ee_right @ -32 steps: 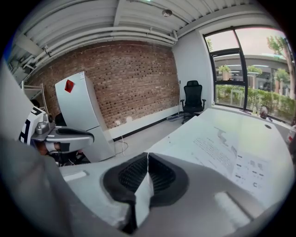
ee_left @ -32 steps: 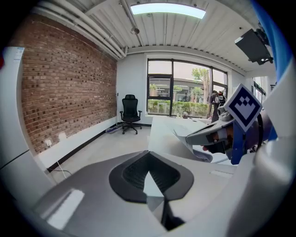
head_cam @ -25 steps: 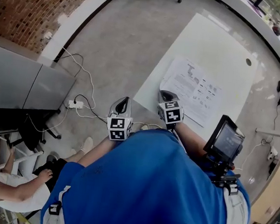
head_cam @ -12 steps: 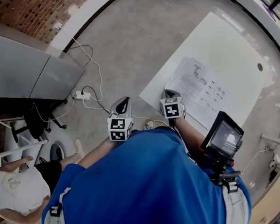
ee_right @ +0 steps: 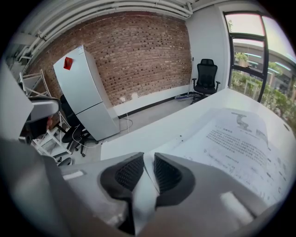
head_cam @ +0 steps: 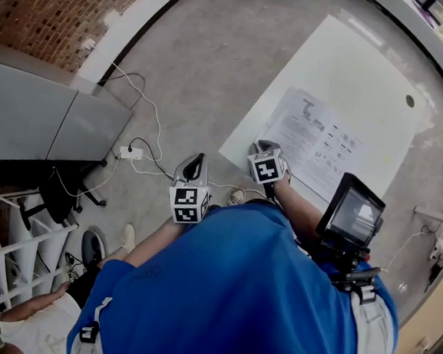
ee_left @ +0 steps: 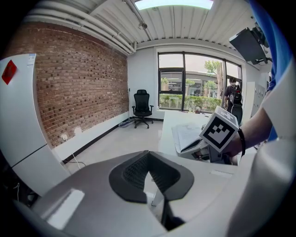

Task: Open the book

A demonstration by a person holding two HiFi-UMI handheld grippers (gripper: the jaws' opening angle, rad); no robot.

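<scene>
The book (head_cam: 317, 142) lies open on the white table (head_cam: 355, 61), printed pages up. My right gripper (head_cam: 261, 147) is at the book's near left corner. In the right gripper view its jaws (ee_right: 148, 162) have just been opening and stand a little apart, with the white edge of a page (ee_right: 240, 143) running between the pads. My left gripper (head_cam: 195, 158) hangs over the floor to the left of the table, away from the book. Its jaws (ee_left: 148, 155) meet at the tips with nothing between them. From there the book (ee_left: 187, 134) shows beside the right gripper's marker cube (ee_left: 219, 132).
A small monitor (head_cam: 353, 215) rides on a rig at the person's right side. A power strip with cables (head_cam: 131, 154) lies on the concrete floor beside a grey cabinet (head_cam: 33, 125). Another person (head_cam: 31, 325) is at the lower left. An office chair (ee_left: 141, 106) stands far off.
The right gripper has shifted slightly left and down at the book's near corner. The left gripper has stayed put. The person at the lower left has slid toward the bottom edge.
</scene>
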